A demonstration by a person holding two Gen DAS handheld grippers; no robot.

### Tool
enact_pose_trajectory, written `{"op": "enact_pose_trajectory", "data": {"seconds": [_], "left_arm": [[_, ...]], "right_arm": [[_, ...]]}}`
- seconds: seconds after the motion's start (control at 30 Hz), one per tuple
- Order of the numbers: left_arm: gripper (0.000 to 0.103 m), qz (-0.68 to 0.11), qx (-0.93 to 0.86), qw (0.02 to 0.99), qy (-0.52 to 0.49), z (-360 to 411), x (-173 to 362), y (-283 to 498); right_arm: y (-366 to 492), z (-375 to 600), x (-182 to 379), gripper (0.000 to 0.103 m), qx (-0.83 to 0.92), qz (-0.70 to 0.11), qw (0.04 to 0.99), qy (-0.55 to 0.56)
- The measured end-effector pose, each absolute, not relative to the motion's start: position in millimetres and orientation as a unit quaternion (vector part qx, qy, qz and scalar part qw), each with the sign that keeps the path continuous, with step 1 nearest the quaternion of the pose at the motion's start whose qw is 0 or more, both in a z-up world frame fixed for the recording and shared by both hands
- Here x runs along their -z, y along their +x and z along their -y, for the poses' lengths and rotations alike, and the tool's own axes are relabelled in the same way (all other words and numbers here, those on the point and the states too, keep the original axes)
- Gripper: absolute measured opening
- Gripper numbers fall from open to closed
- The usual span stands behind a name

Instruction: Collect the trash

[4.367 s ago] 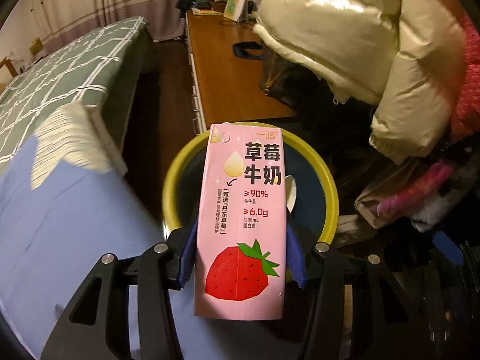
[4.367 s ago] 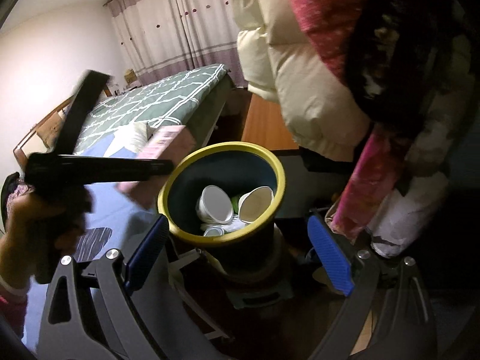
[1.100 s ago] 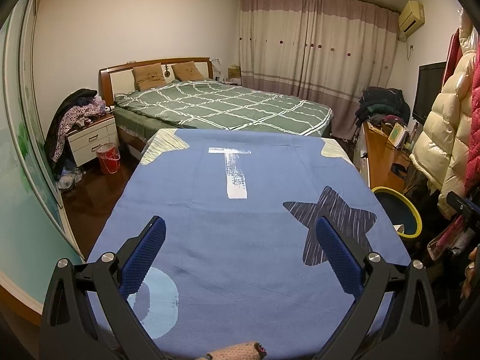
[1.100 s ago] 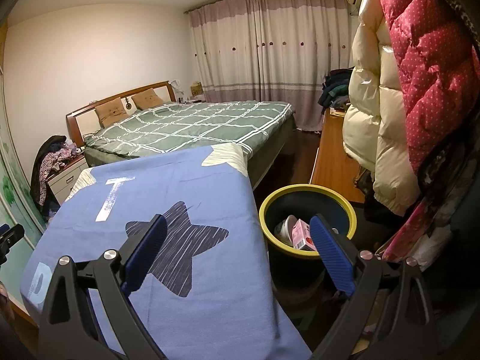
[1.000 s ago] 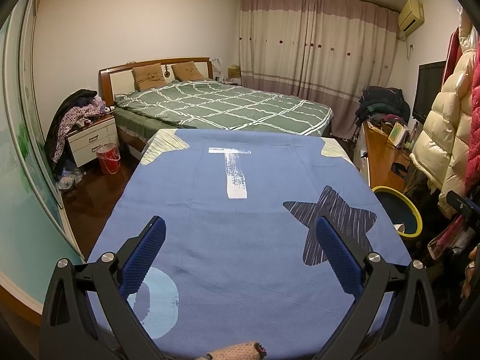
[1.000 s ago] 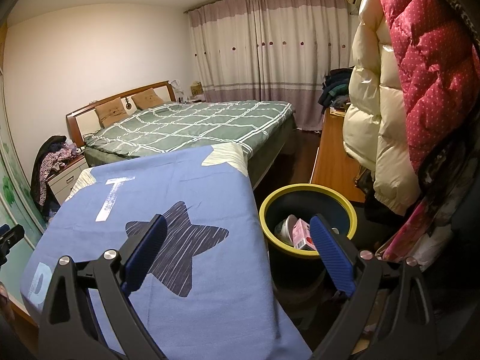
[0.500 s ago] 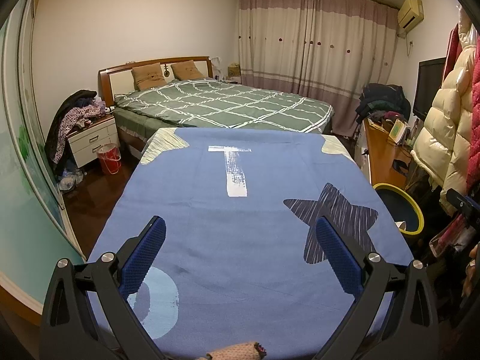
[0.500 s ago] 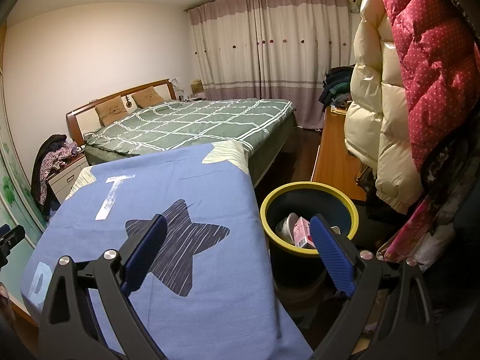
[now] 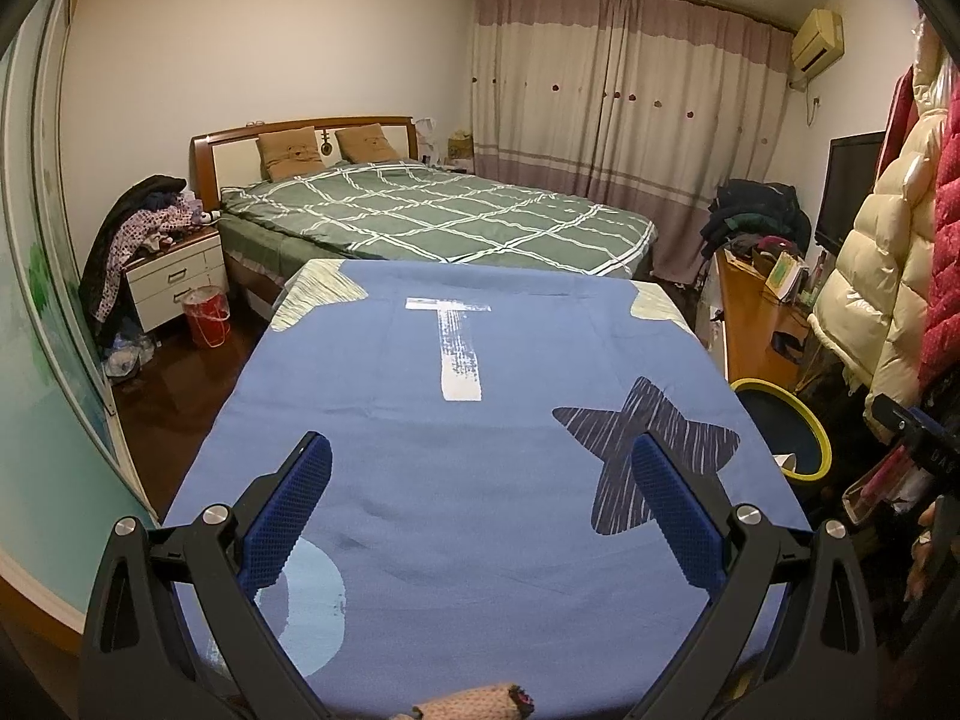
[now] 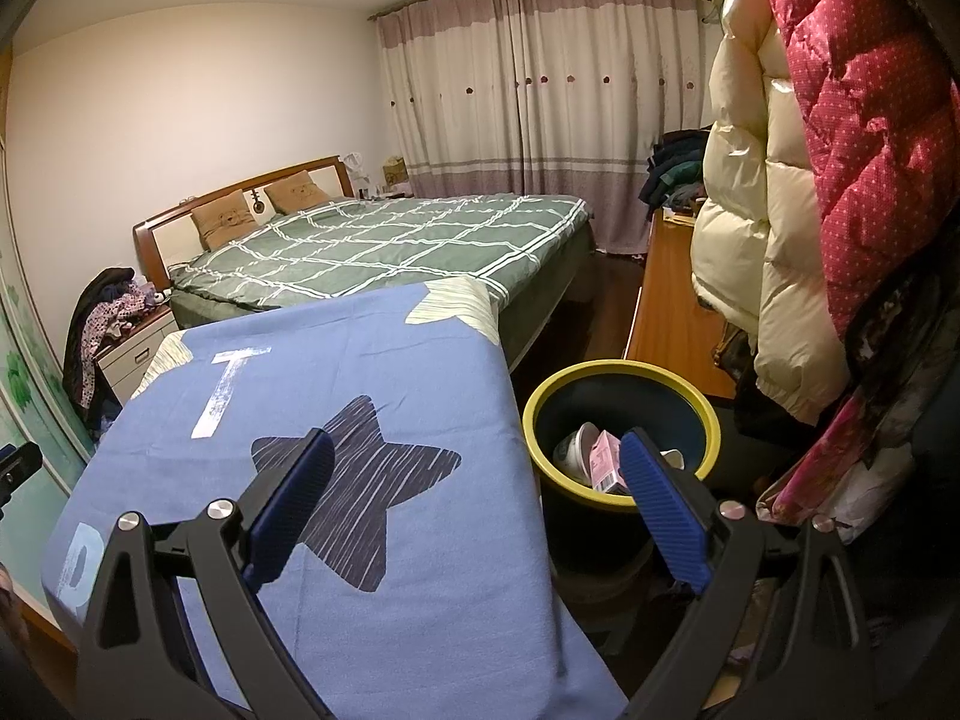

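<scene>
Bin [image 10: 621, 381] beside your blue-covered desk [image 9: 480, 480] holds the pink milk carton [image 10: 606, 461]; your left gripper [image 9: 480, 504] and right gripper [image 10: 477, 498] have fingers spread wide, empty.

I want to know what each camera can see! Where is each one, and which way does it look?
Left wrist: on the left gripper, open over the blue cloth, facing the bed.
Right wrist: on the right gripper, open, facing the cloth's edge and the bin holding the pink carton.
Both show cloth, bed, bin.
</scene>
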State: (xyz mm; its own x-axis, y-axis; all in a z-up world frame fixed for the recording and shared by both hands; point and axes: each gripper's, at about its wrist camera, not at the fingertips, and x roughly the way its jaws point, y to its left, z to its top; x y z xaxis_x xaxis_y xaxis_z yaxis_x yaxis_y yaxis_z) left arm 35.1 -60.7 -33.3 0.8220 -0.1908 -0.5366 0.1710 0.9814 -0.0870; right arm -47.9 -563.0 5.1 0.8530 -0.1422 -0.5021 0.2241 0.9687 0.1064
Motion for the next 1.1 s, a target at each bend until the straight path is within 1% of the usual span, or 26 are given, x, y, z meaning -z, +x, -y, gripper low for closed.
{"op": "enact_pose_trajectory", "data": {"seconds": [0.93,1.1], "left_arm": [[0.098,-0.298,0.088,0.951,-0.007,67,34,43],[0.098,-0.281,0.097,0.955,0.0,71,36,41]], "right_arm": [[-45,556,2,0.091,0.092,-0.26,0.958,0.081],[-42,558,3,0.091,0.091,-0.264,0.957,0.083]]}}
